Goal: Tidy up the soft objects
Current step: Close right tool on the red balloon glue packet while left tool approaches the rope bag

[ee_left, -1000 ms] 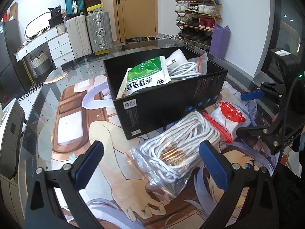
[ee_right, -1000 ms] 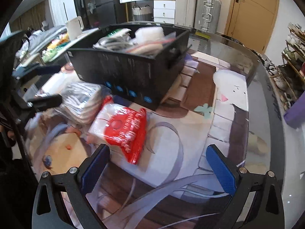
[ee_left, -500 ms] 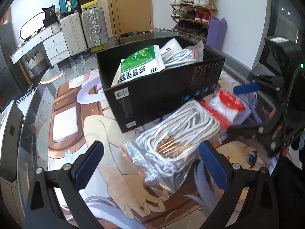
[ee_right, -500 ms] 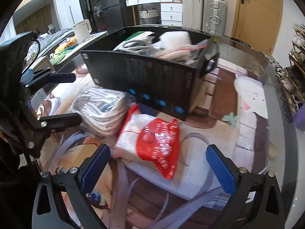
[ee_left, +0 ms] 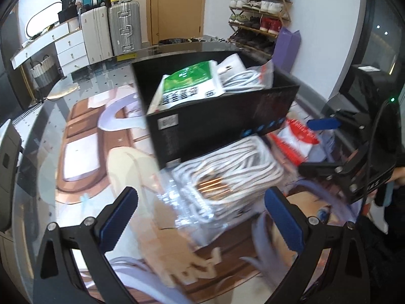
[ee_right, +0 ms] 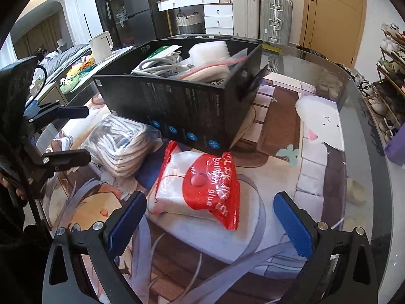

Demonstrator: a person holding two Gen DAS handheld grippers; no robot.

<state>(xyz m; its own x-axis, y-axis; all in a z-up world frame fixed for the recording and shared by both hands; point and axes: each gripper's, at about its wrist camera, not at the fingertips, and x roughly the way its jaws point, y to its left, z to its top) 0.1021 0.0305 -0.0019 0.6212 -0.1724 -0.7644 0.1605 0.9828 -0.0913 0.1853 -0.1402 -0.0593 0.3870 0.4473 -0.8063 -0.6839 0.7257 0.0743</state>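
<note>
A clear bag of white rope [ee_left: 227, 177] lies on the table in front of a black box [ee_left: 217, 124]. My left gripper [ee_left: 201, 215] is open, its fingers on either side of the bag's near end. A red and white packet [ee_right: 200, 187] lies beside the rope bag [ee_right: 121, 149]. My right gripper [ee_right: 210, 220] is open just before the packet. The box [ee_right: 187, 116] holds a green and white pack [ee_left: 187, 83], white cables [ee_right: 157, 65] and a zip bag. The right gripper also shows in the left wrist view [ee_left: 321, 147].
The table carries a printed cartoon mat [ee_right: 316, 136] under glass. Suitcases [ee_left: 124, 30], a white dresser, a door and a shoe rack [ee_left: 258, 10] stand behind. A kettle [ee_right: 101, 45] and clutter sit on a side counter.
Both grippers have moved in closer to the table, the left toward the rope bag and the right toward the red packet. The left view is blurred by motion.
</note>
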